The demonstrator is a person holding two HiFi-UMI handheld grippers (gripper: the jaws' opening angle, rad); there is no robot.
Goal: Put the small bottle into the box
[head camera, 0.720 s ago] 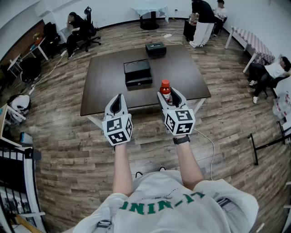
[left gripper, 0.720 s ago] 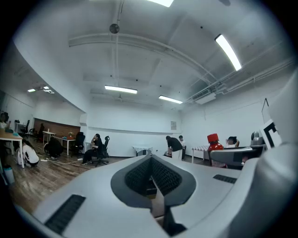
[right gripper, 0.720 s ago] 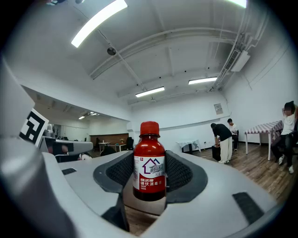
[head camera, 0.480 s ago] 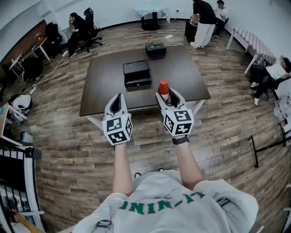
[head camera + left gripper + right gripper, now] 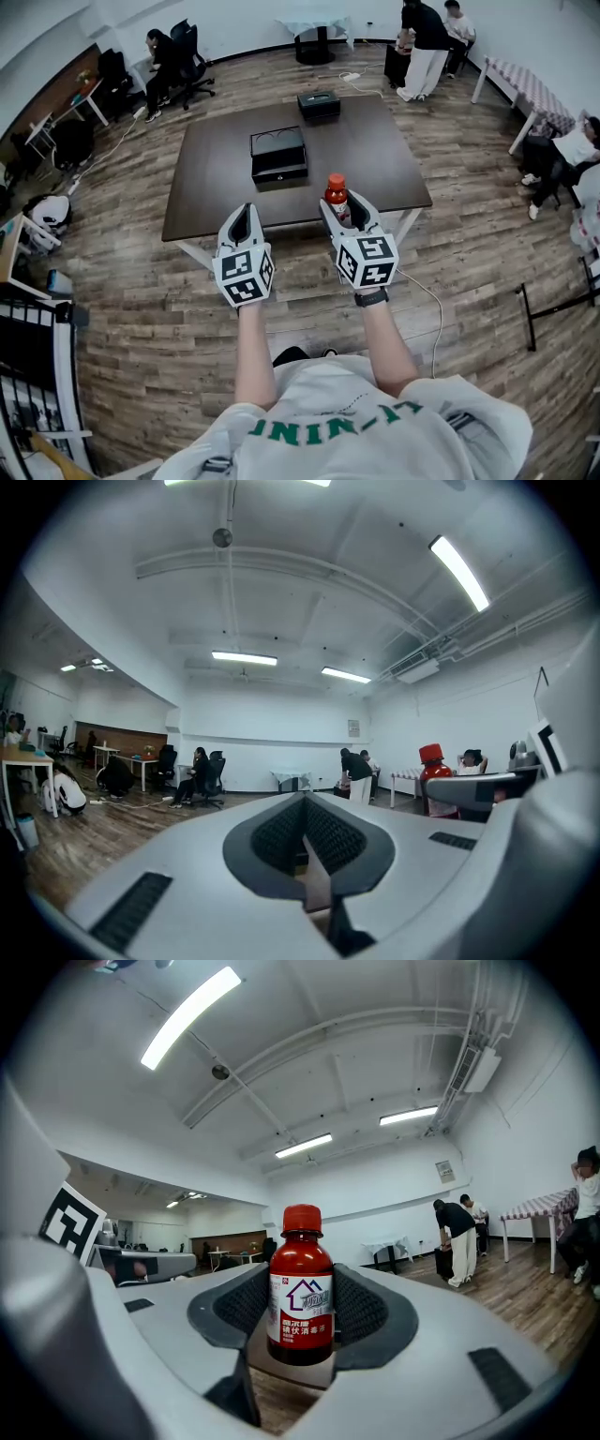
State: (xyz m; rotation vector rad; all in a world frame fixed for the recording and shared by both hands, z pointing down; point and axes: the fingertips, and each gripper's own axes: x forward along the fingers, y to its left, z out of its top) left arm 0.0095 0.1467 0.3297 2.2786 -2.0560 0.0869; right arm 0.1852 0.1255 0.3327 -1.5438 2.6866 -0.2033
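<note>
**Bottle clamped in the right tongs, box waiting on the table**

Nearest to me in the head view is the operator's white shirt with green lettering, and two bare forearms reaching forward over the wood-plank floor. The right wrist wears a dark band.

The left gripper has its jaws brought together at the tips. Its own view shows only the hollow between the ribbed pads, with nothing in it.

The right gripper is clamped on the small bottle. Both ribbed pads press on the bottle's lower body, one on each side. The bottle stands upright, a dark red body with a red cap and a white and red label facing the camera. Its base hangs free between the jaws. In the head view the cap shows against the near part of the table, just beyond the near edge, right of centre.

The table is dark brown and rectangular on pale legs. The black box sits about mid-table, left of the bottle and well apart from it. I cannot tell from here whether its lid is up. A second, smaller dark case lies at the table's far edge.

Farther back, a person sits among office chairs at the left. Two people stand by the far wall. A long table with a chequered cloth runs along the right.
</note>
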